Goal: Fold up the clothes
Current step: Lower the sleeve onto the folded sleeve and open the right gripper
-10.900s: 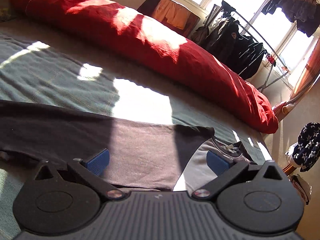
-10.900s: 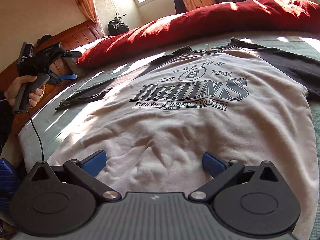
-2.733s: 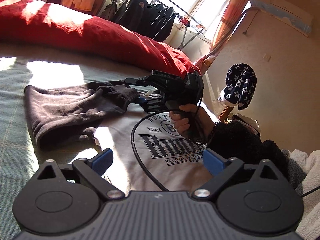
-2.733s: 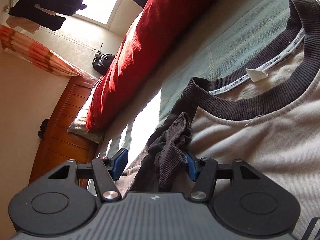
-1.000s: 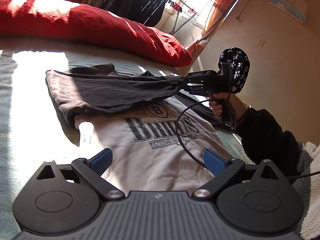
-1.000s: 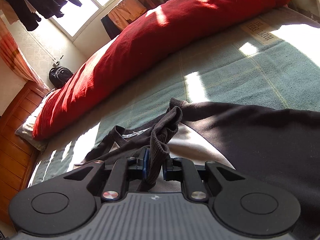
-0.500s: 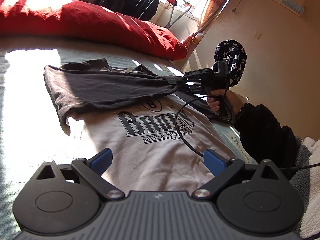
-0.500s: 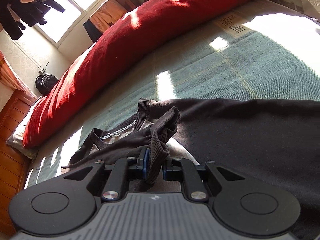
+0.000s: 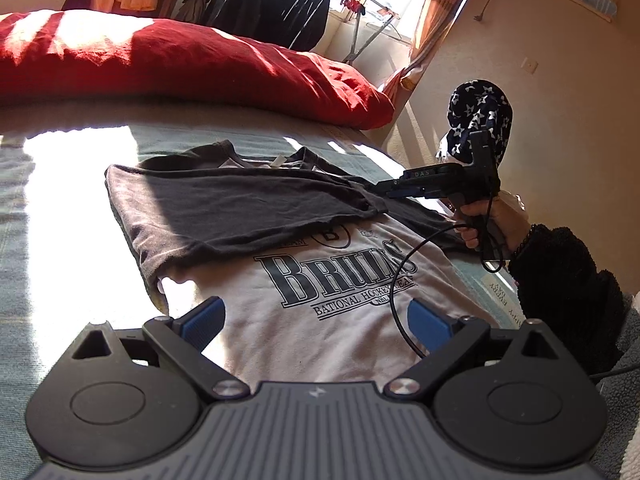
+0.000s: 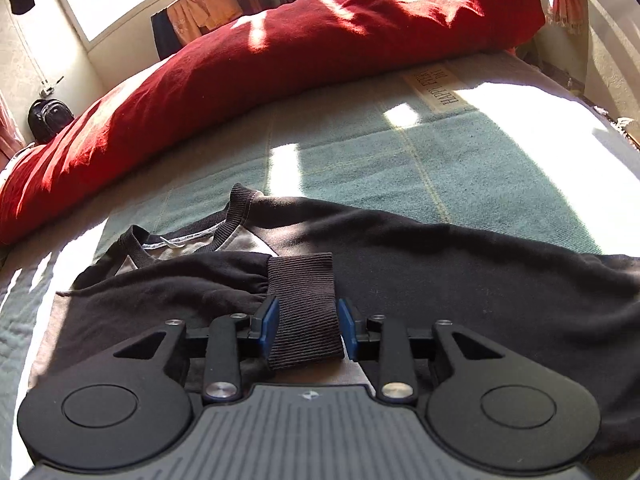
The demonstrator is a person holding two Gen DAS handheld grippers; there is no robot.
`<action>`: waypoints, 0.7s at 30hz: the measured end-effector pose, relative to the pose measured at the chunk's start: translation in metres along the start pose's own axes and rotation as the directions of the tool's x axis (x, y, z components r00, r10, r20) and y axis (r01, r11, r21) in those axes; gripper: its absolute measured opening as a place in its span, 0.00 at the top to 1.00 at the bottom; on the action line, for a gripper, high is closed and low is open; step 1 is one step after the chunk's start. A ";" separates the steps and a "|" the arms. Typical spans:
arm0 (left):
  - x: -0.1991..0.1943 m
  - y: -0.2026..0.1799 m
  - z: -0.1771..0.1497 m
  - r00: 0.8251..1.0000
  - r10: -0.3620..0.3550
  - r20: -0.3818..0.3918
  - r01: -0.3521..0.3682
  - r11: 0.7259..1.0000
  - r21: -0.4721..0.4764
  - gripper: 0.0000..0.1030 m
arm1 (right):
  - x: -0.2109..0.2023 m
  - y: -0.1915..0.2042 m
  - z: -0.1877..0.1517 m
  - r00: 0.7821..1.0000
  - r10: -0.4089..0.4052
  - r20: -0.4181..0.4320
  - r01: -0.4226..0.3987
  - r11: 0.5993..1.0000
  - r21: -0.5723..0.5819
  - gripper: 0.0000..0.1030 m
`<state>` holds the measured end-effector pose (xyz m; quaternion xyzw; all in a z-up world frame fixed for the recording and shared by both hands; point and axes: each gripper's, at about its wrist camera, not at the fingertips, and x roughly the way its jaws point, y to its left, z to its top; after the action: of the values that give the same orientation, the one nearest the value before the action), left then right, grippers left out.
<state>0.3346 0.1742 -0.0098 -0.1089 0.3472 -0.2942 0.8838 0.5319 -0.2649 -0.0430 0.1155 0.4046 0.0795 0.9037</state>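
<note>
A grey sweatshirt [image 9: 340,280] with dark sleeves and "BRUINS" print lies face up on the bed. One dark sleeve [image 9: 240,208] is folded across its chest. In the right wrist view that sleeve's ribbed cuff [image 10: 302,300] lies flat between the blue pads [image 10: 269,320] of my right gripper [image 10: 306,320]. The jaws are opening and no longer pinch it. The other sleeve [image 10: 480,272] stretches off to the right. My right gripper [image 9: 384,192] also shows in the left wrist view, held by a hand. My left gripper [image 9: 316,316] hangs open over the shirt's lower part, holding nothing.
A long red duvet [image 9: 180,64] lies along the far side of the green blanket [image 10: 400,160]. Behind it stands a drying rack with dark clothes [image 9: 280,4]. A star-patterned cloth [image 9: 480,112] hangs at the right, and the person's dark fleece sleeve [image 9: 568,280] is there too.
The right gripper's jaws have parted and the bunched cuff has dropped flat between them. The sleeve has settled across the chest. The left gripper has hardly moved.
</note>
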 end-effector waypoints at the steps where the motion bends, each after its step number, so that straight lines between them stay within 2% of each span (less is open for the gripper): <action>1: 0.004 0.003 0.008 1.000 0.016 0.012 -0.016 1.000 0.007 0.05 | -0.005 0.007 0.000 1.000 0.022 0.010 -0.021 0.999 -0.042 0.62; 4: 0.034 0.019 0.036 0.999 0.049 0.022 -0.050 0.999 0.014 0.05 | -0.007 0.035 -0.003 0.994 0.109 -0.012 -0.110 0.982 -0.156 0.59; 6: 0.059 0.029 0.048 0.997 0.071 0.017 -0.071 0.997 0.012 0.05 | 0.002 0.053 -0.007 0.990 0.134 -0.046 -0.141 0.965 -0.223 0.59; 8: 0.092 0.042 0.052 0.996 0.082 -0.023 -0.082 0.997 0.010 0.05 | 0.015 0.071 -0.016 0.986 0.144 -0.084 -0.162 0.945 -0.284 0.59; 10: 0.115 0.058 0.046 0.989 0.126 -0.071 -0.128 0.992 -0.022 0.05 | 0.030 0.075 -0.024 0.980 0.150 -0.128 -0.182 0.938 -0.295 0.59; 12: 0.121 0.076 0.033 0.982 0.156 -0.107 -0.162 0.986 -0.048 0.06 | 0.037 0.070 -0.030 0.977 0.160 -0.143 -0.195 0.938 -0.287 0.59; 14: 0.103 0.085 0.026 0.990 0.127 -0.063 -0.131 0.989 -0.071 0.06 | 0.036 0.060 -0.033 0.973 0.187 -0.136 -0.217 0.941 -0.259 0.59; 16: 0.082 0.087 0.030 0.979 0.195 -0.054 -0.200 0.970 -0.135 0.06 | 0.033 0.050 -0.032 0.971 0.198 -0.135 -0.225 0.947 -0.231 0.59; 18: 0.063 0.084 0.034 0.979 0.202 -0.007 -0.201 0.973 -0.111 0.06 | 0.031 0.045 -0.033 0.969 0.210 -0.133 -0.236 0.947 -0.218 0.59; 20: 0.056 0.079 0.034 0.972 0.234 -0.011 -0.235 0.971 -0.052 0.05 | 0.031 0.044 -0.034 0.968 0.216 -0.125 -0.239 0.945 -0.222 0.58; 21: 0.058 0.076 0.032 0.958 0.285 -0.036 -0.286 0.958 -0.005 0.05 | 0.031 0.045 -0.035 0.969 0.217 -0.121 -0.239 0.945 -0.224 0.56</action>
<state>0.4236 0.1999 -0.0484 -0.0570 0.3759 -0.1637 0.9103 0.5234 -0.2091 -0.0756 0.0491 0.4184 0.2366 0.8755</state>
